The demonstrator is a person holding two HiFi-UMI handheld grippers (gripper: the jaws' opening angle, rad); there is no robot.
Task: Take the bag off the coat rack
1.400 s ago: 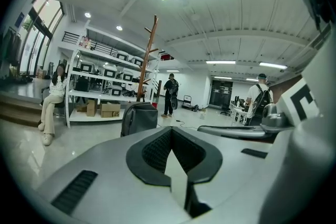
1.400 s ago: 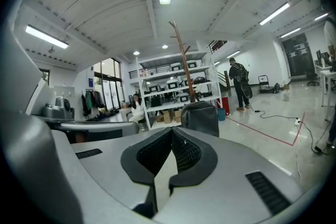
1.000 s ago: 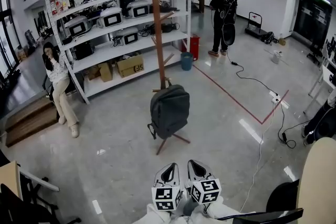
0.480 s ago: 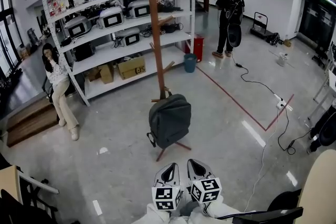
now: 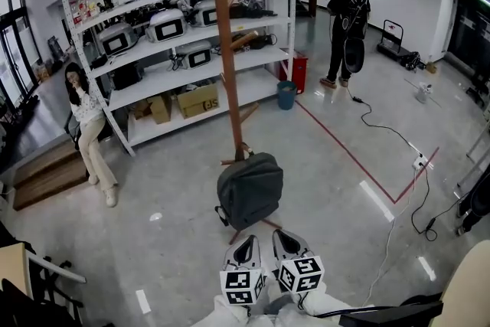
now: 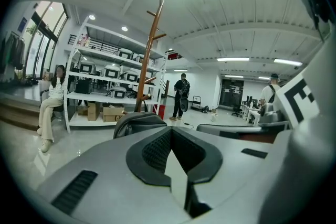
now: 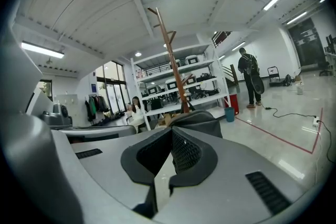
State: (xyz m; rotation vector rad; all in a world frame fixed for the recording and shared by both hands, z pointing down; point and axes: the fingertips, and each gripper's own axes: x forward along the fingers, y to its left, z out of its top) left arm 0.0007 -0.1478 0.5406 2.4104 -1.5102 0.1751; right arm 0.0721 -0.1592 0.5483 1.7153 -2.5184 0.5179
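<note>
A glossy grey floor is stretching through a bright, white-walled hall. The dark grey bag is hanging by its top loop from a low peg of the wooden coat rack, dangling close to the floor, at twelve o'clock from the tongs and near them. The left tongs and the right tongs are sitting side by side at the bottom edge of the head view, both pointing toward the bag and not touching it; each pair is holding its pads pressed together with nothing between them. Behind the rack, at eleven o'clock, a white shelving unit is carrying grey appliances and cardboard boxes. A blue bucket and a red bin are standing at the unit's far end. At ten o'clock a seated person is leaning on one hand. At one o'clock a standing person is facing away, and a red line is running across the floor at two o'clock.
</note>
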